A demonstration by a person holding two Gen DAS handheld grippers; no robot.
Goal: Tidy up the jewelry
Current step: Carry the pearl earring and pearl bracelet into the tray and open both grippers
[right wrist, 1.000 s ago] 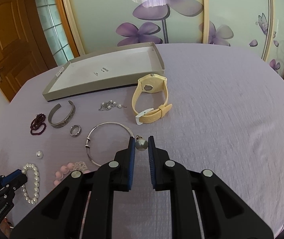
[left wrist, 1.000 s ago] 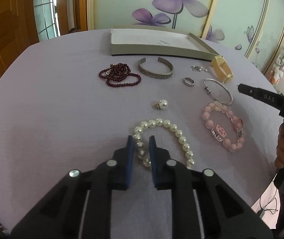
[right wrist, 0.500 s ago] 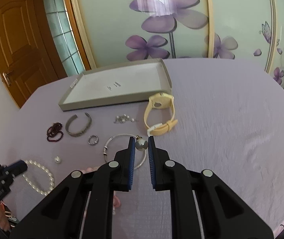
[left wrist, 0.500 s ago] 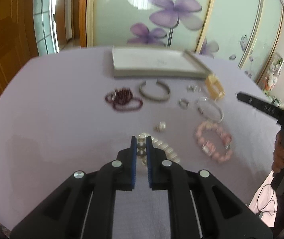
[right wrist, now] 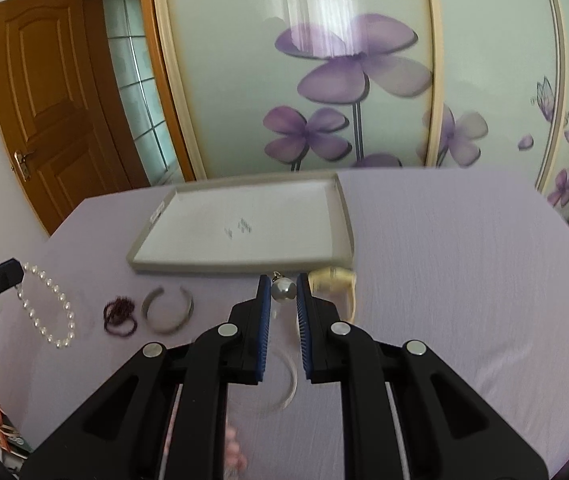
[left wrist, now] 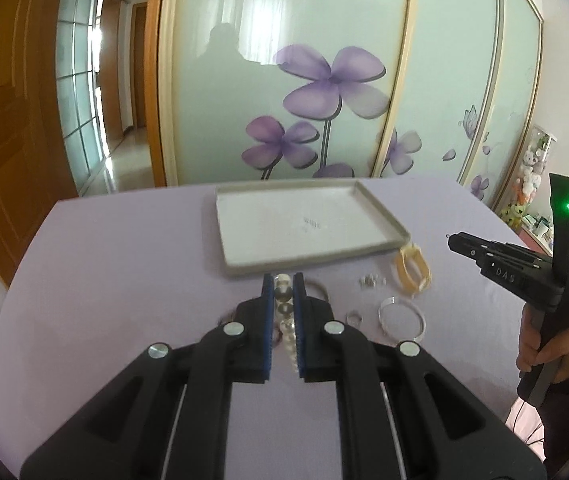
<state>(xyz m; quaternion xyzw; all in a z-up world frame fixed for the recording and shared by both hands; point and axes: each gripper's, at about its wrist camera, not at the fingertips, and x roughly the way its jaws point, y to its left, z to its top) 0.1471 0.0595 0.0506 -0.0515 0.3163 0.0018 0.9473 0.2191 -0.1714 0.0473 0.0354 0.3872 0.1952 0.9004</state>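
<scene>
My left gripper [left wrist: 283, 286] is shut on a white pearl bracelet [left wrist: 284, 304] and holds it above the lilac table; the strand hangs from it in the right wrist view [right wrist: 46, 304]. My right gripper [right wrist: 282, 285] is shut on a grey pearl pendant [right wrist: 282, 290], lifted just in front of the grey tray [right wrist: 240, 269]. The tray [left wrist: 304, 262] has a white, bare inside. The right gripper also shows in the left wrist view [left wrist: 504, 268] at the right.
On the table lie a dark red bead bracelet [right wrist: 119, 316], a silver cuff [right wrist: 167, 310], a cream watch [left wrist: 410, 270], a thin silver bangle [left wrist: 402, 316], a small ring [left wrist: 354, 316] and a small chain [left wrist: 372, 280].
Both grippers have risen and moved toward the tray. The pearl bracelet came off the table in my left gripper. The pendant stays in my right gripper.
</scene>
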